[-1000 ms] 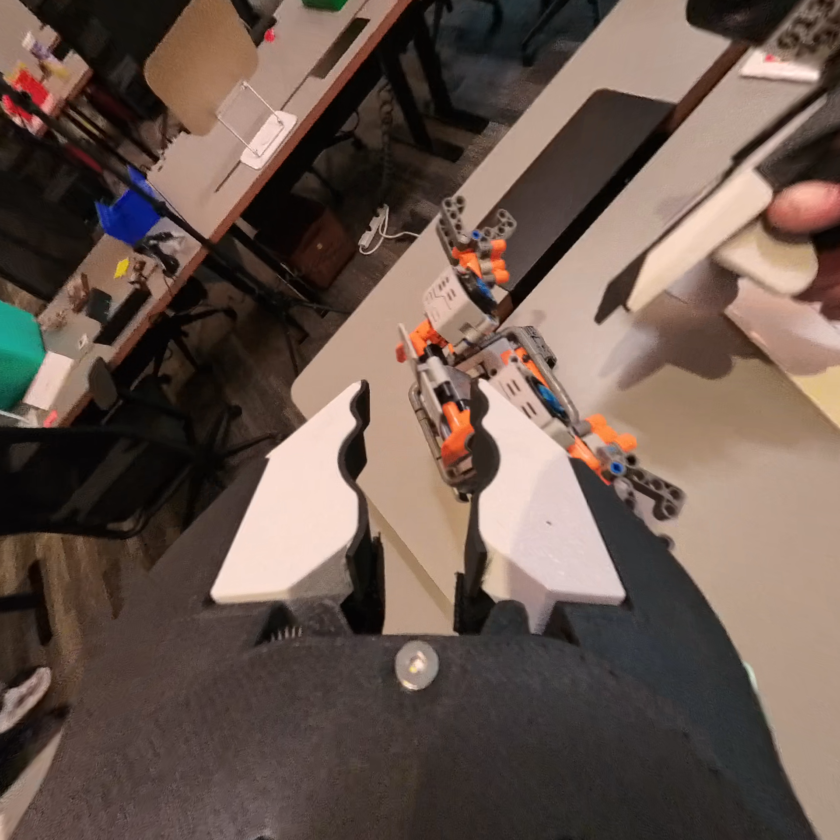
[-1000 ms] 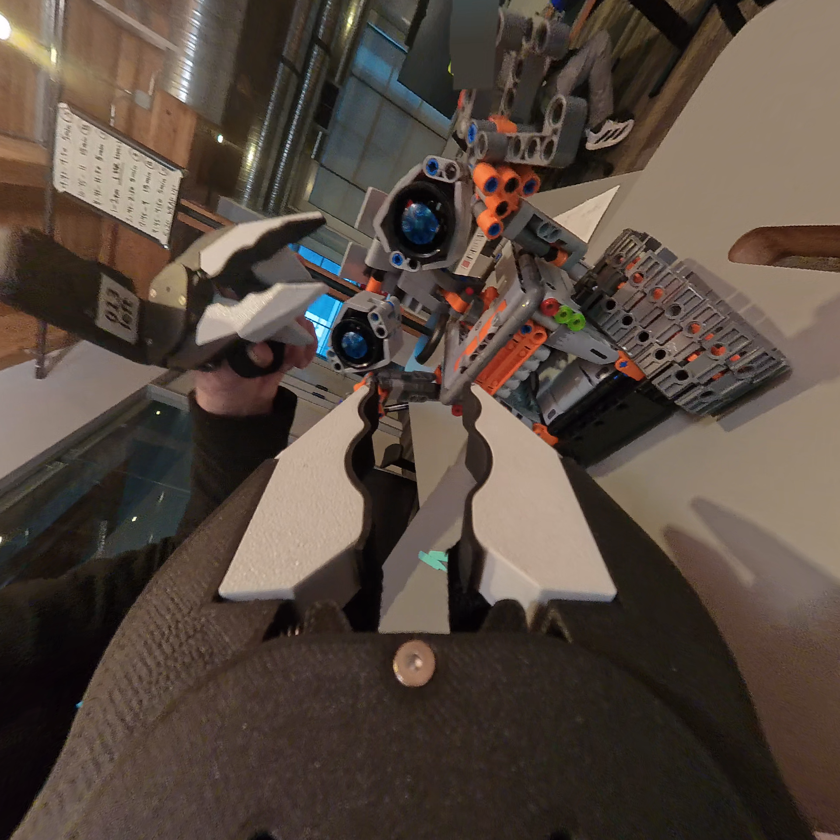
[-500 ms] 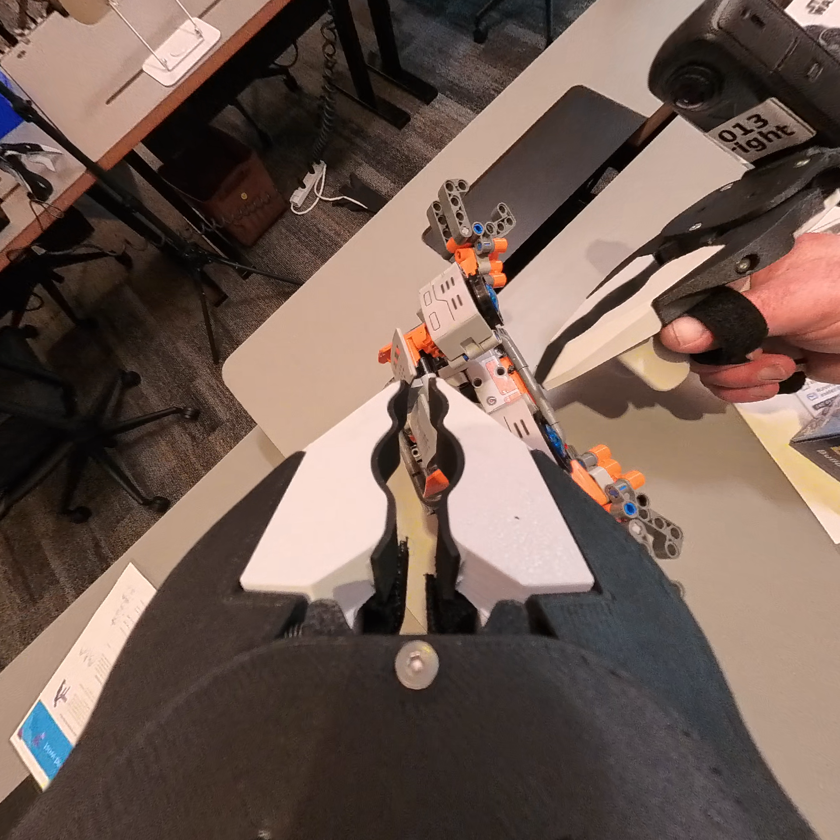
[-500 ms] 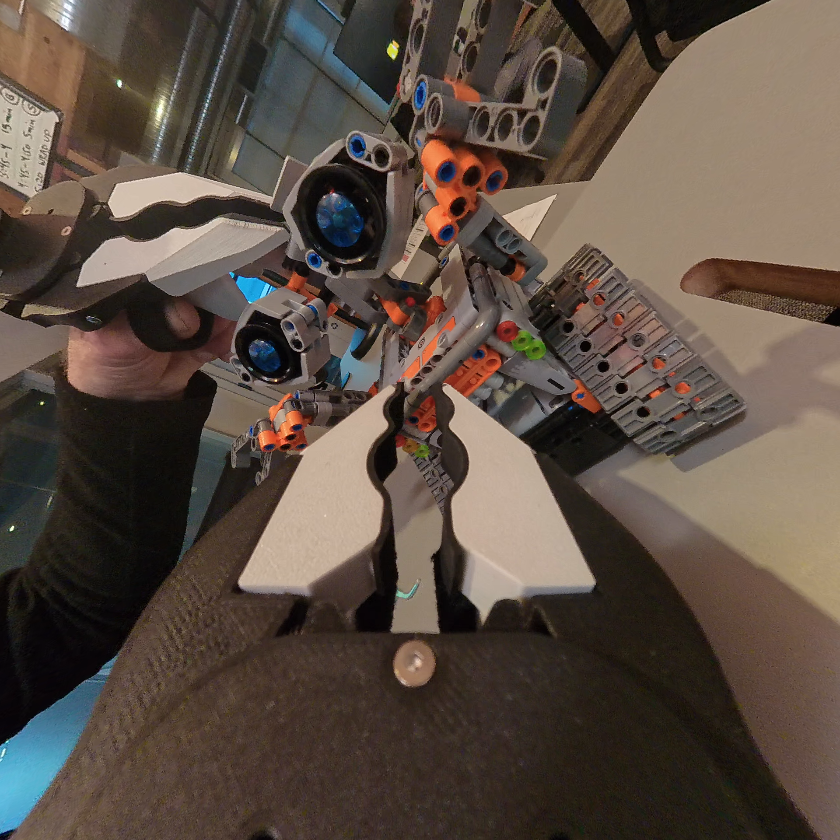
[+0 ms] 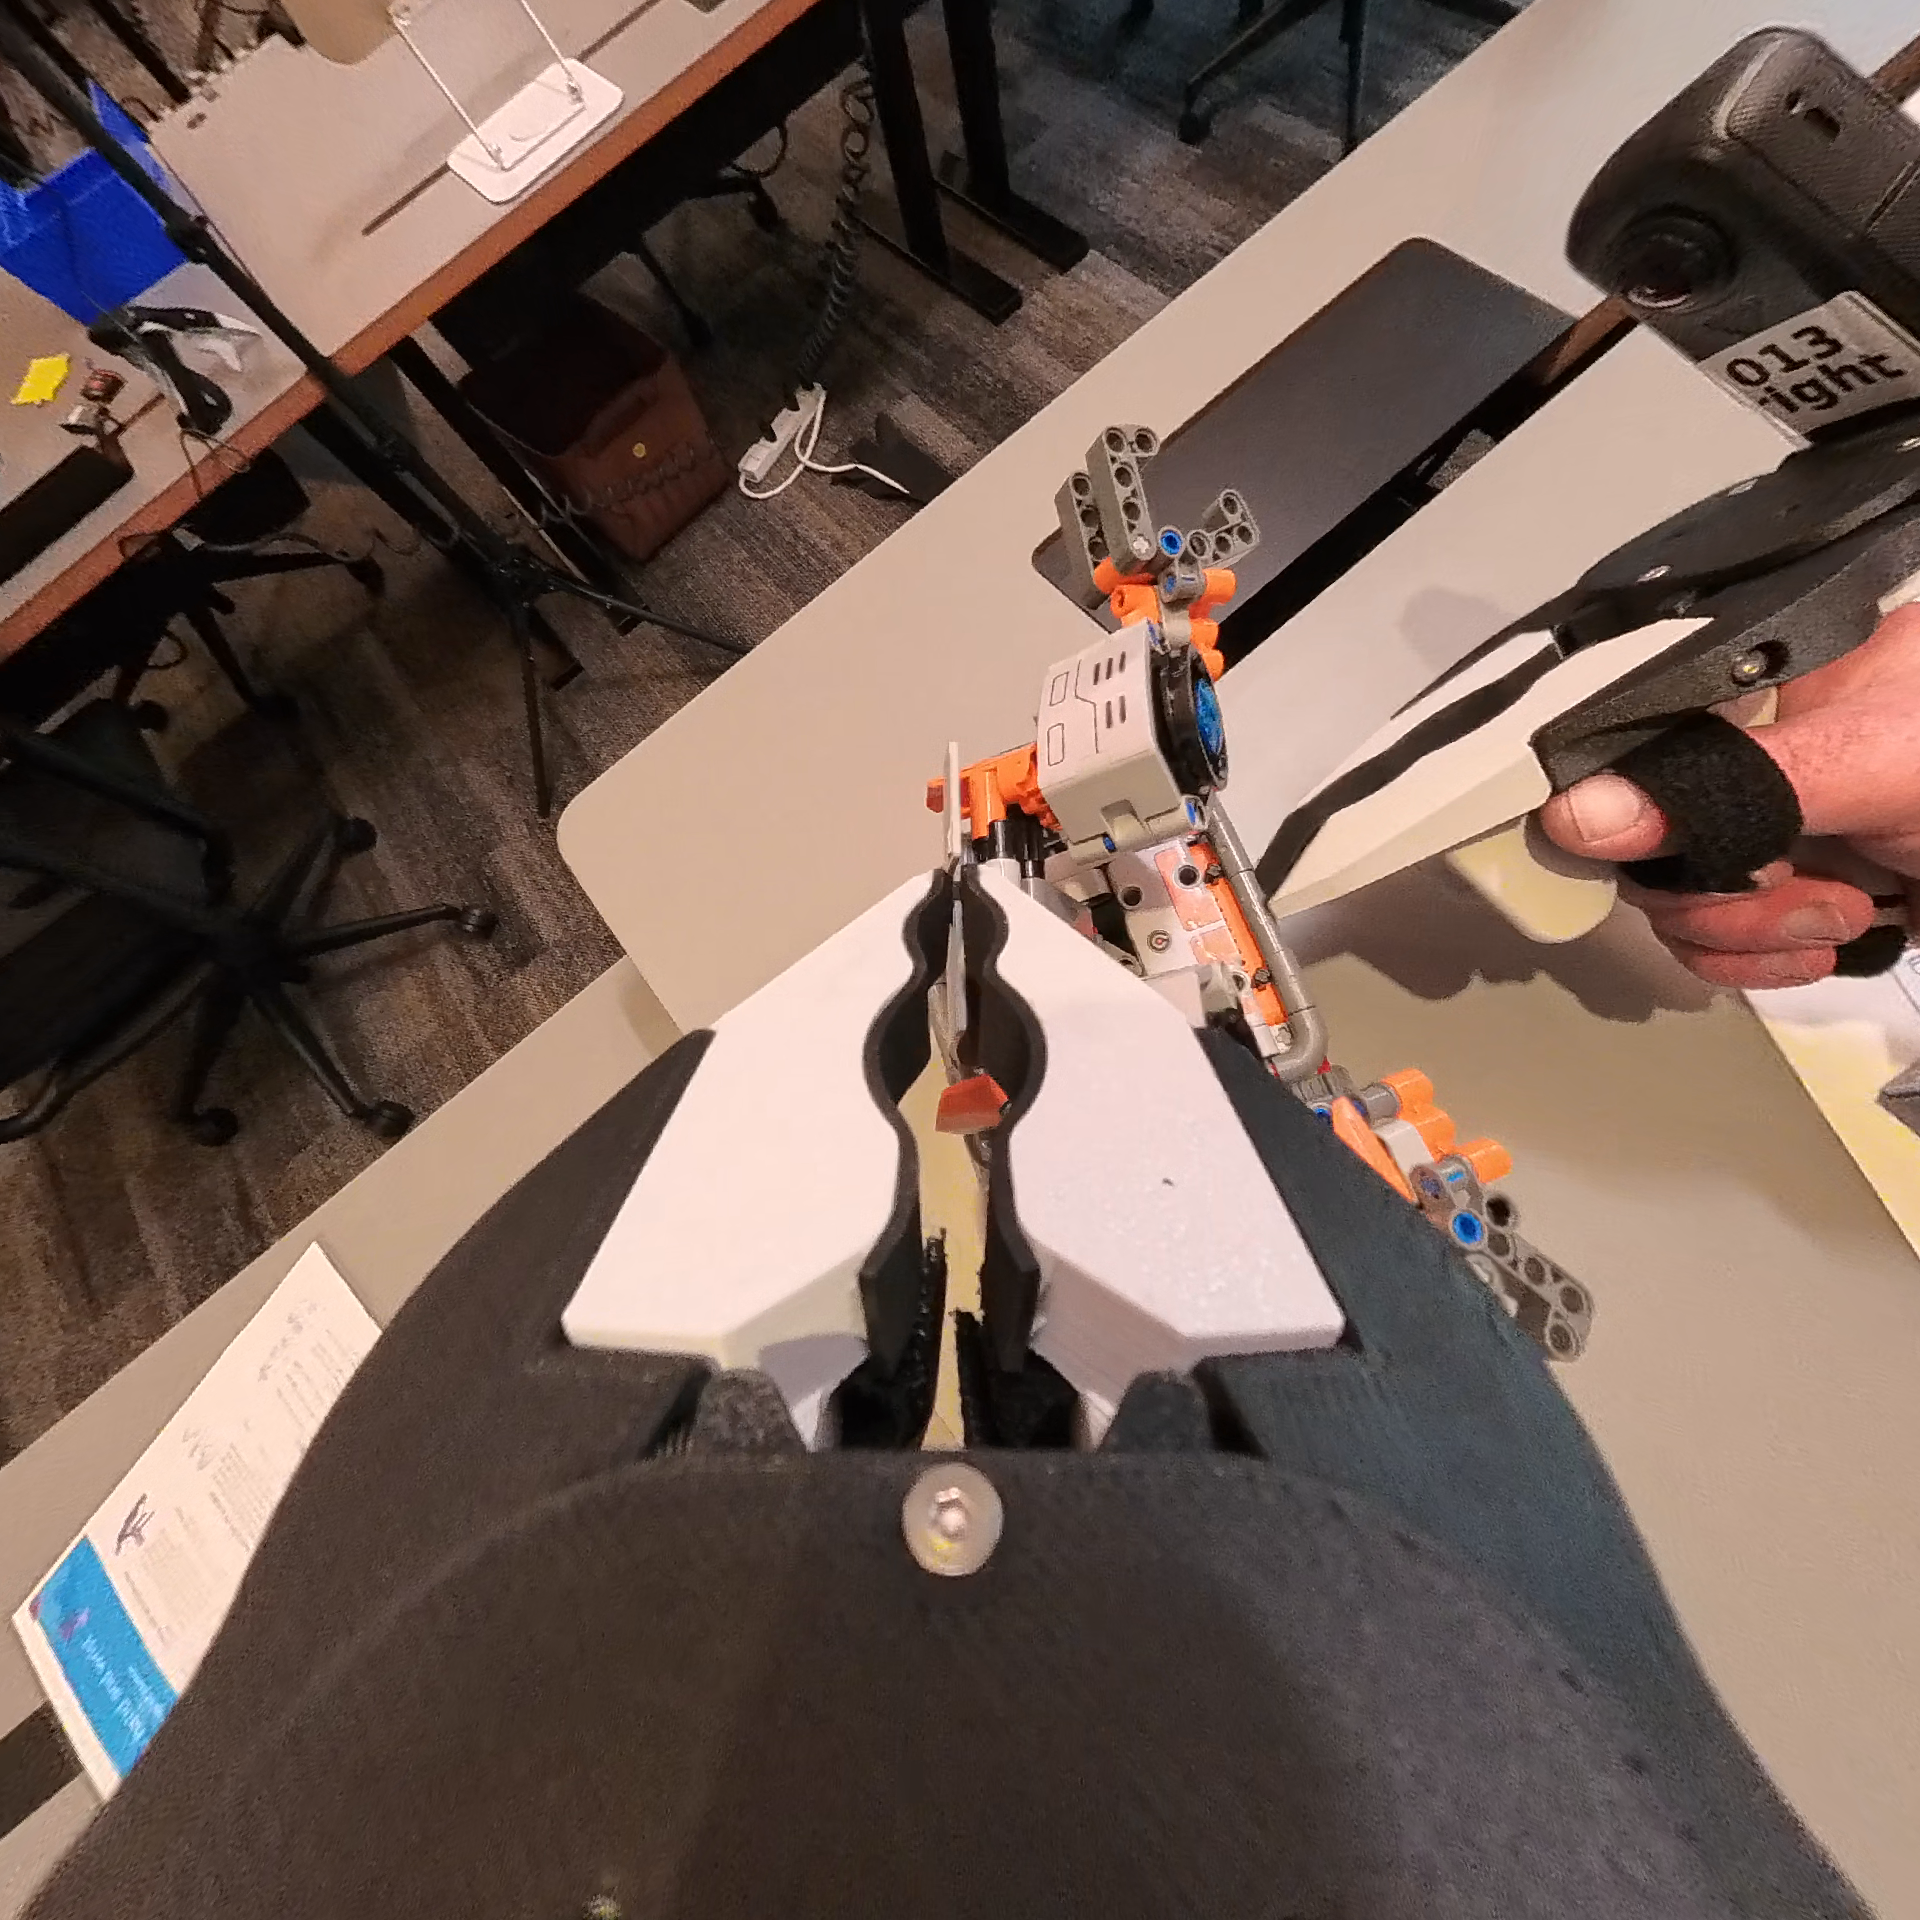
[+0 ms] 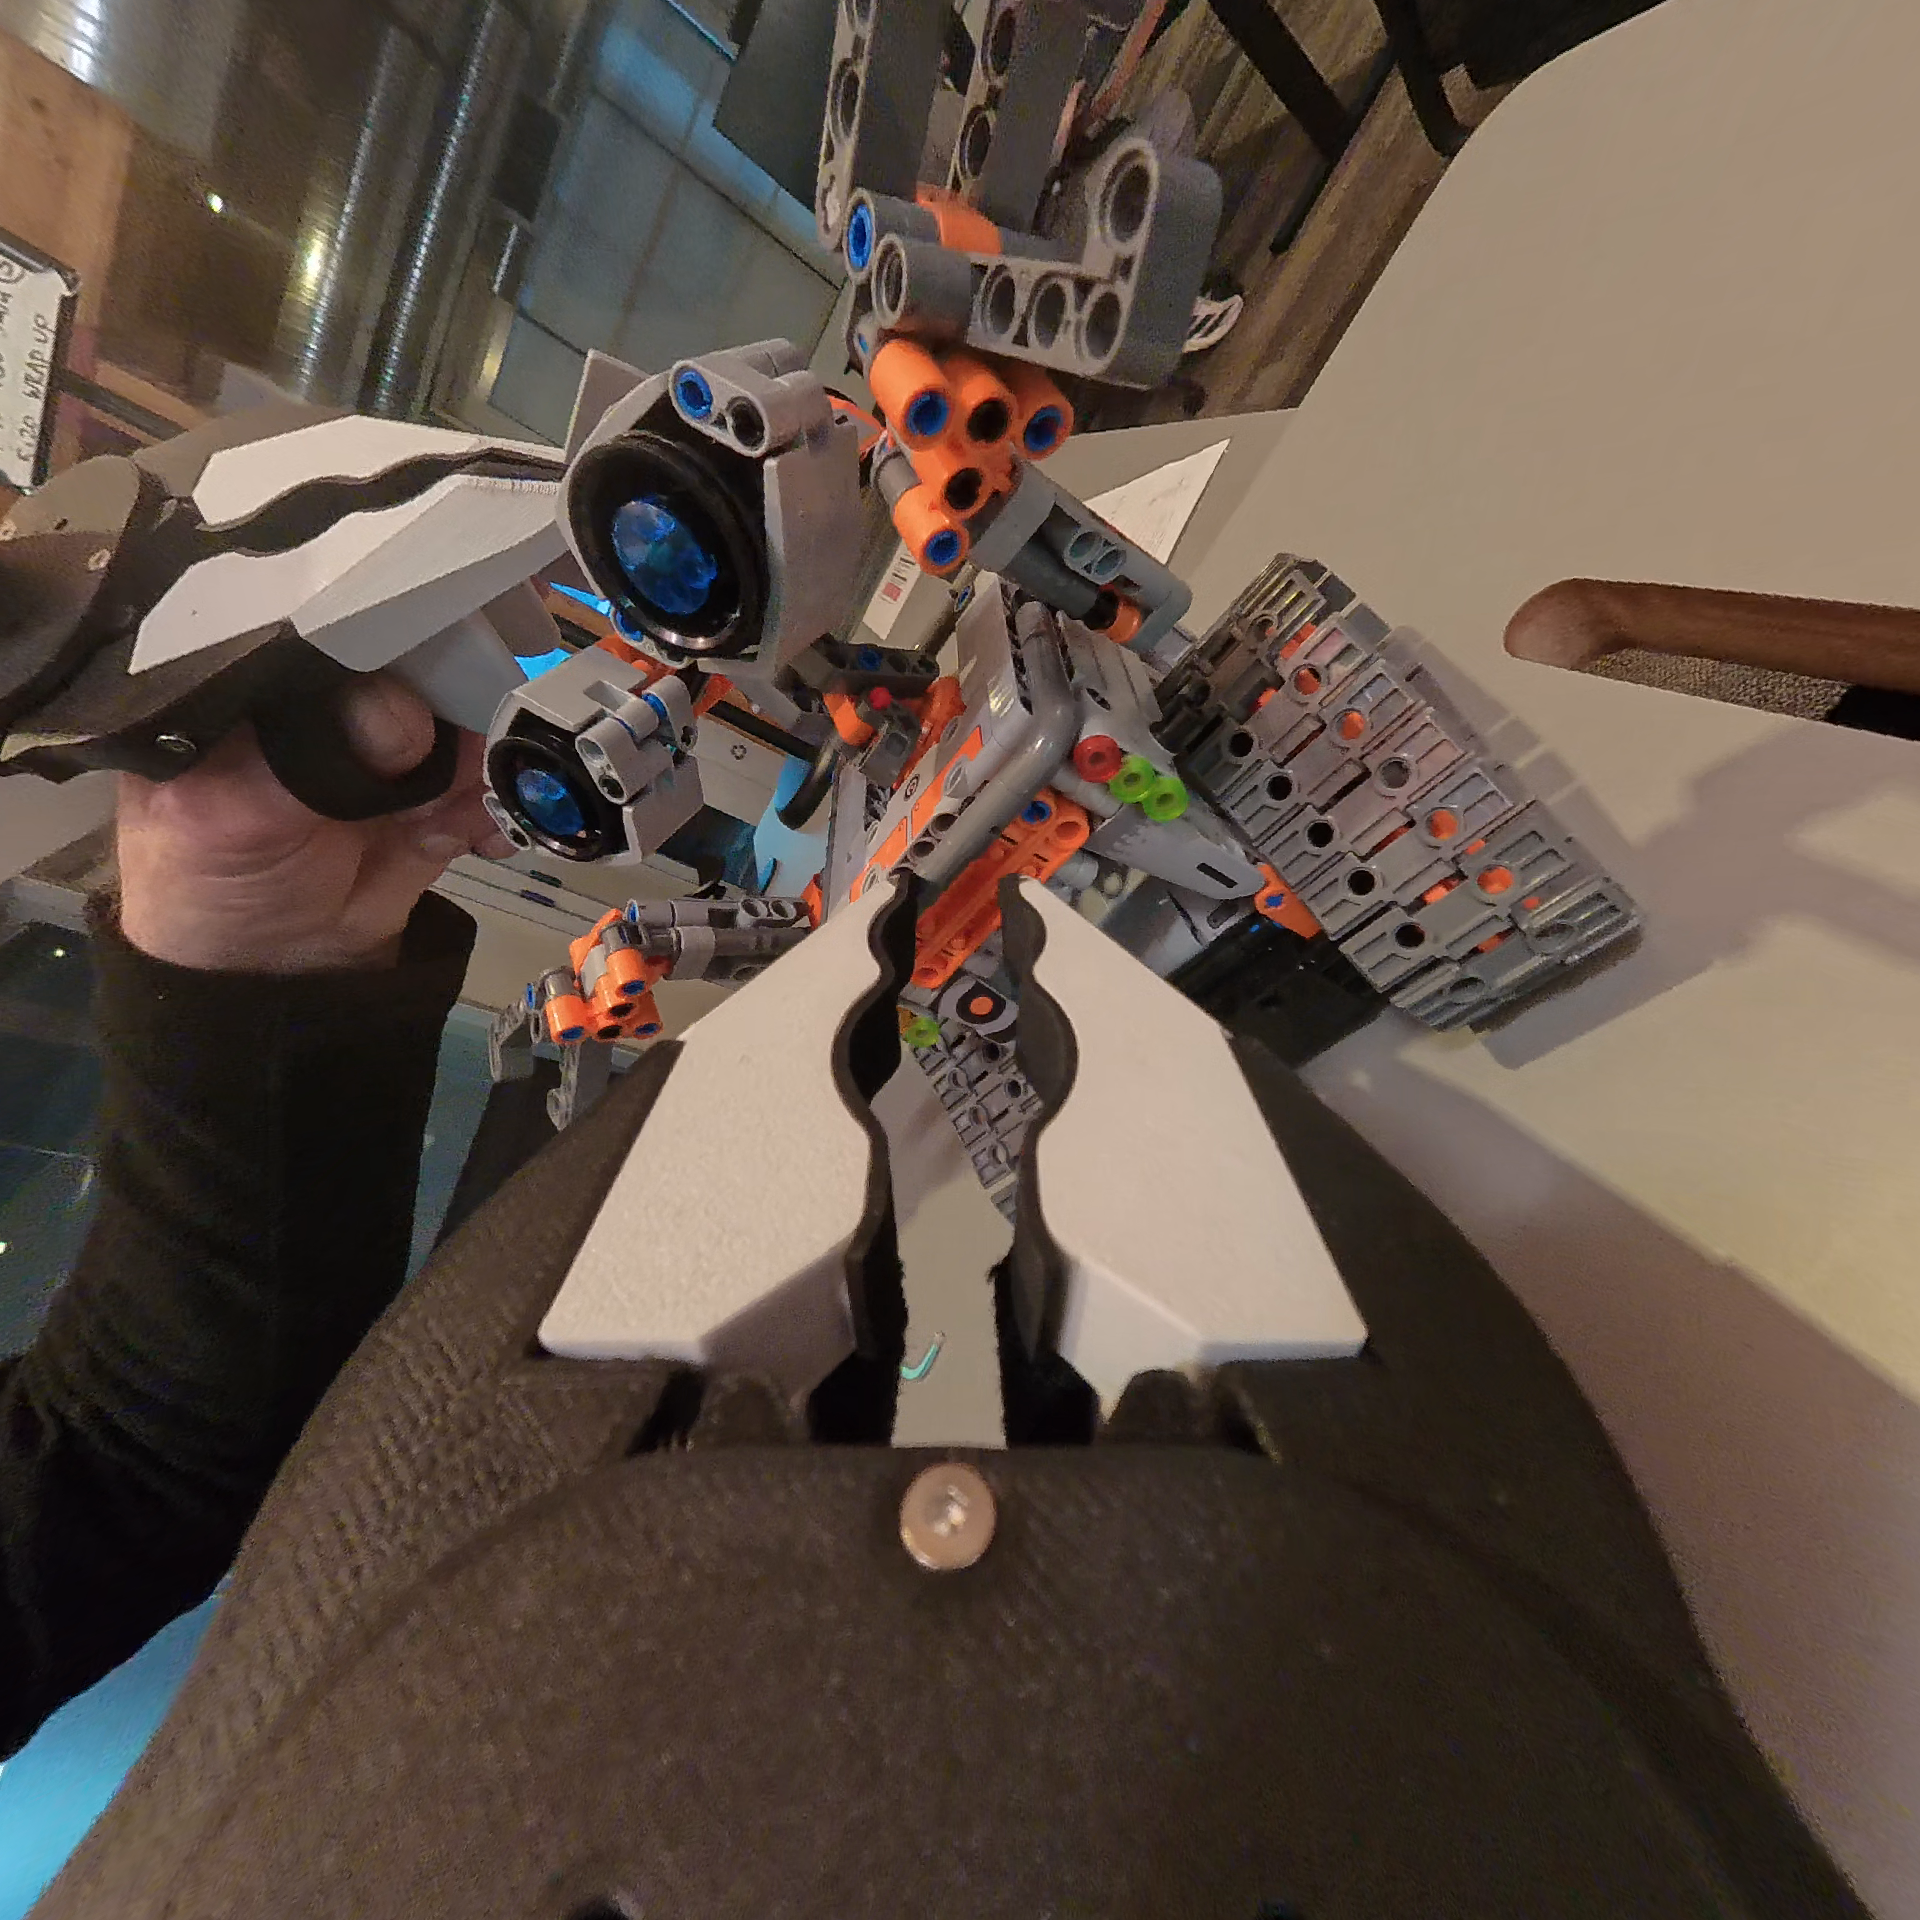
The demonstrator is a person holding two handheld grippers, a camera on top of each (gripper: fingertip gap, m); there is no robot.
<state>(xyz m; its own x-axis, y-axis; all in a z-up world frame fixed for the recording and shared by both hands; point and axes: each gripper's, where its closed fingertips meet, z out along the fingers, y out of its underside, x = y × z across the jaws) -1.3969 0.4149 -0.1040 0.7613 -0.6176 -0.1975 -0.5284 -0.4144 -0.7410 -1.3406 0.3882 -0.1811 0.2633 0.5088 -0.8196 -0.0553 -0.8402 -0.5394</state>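
Two grippers close on one brick-built robot model [image 5: 1153,831]: left gripper [image 5: 961,883] pinches a thin side panel [image 5: 958,966], right gripper [image 6: 961,894] narrowly clamps its orange torso beam [image 6: 951,920], apparently steadying it upright on the table [image 5: 1662,1195].

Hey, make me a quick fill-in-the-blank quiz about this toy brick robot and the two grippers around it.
1. The left gripper is shut on a thin ____ panel of the brick robot.
2. The robot's two round lenses are ____ in colour.
3. The right gripper has an ____ beam between its fingertips.
4. The robot stands on grey ____ on the table.

Missing words: white; blue; orange; treads
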